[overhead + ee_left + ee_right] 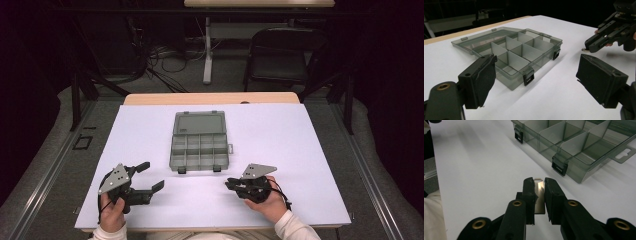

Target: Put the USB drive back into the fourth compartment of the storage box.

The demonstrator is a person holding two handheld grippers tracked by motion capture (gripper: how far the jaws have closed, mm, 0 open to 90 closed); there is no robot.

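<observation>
A clear grey compartment box (199,151) lies open at the middle of the white tabletop (300,150), its lid (199,123) flat behind it; the compartments look empty. My left gripper (151,175) rests near the front left, open with nothing between its jaws, and in the left gripper view (537,68) it faces the box (524,50). My right gripper (228,184) sits at the front right, shut on a small flat metal piece (539,193) that shows between the pads (529,192). The box's front latches (559,167) lie just beyond it.
A bare wooden strip (210,97) runs along the table's far edge. Behind it on the floor stand a dark folding chair (282,55), a white table leg (207,50) and tangled cables (165,57). White surface lies free on both sides of the box.
</observation>
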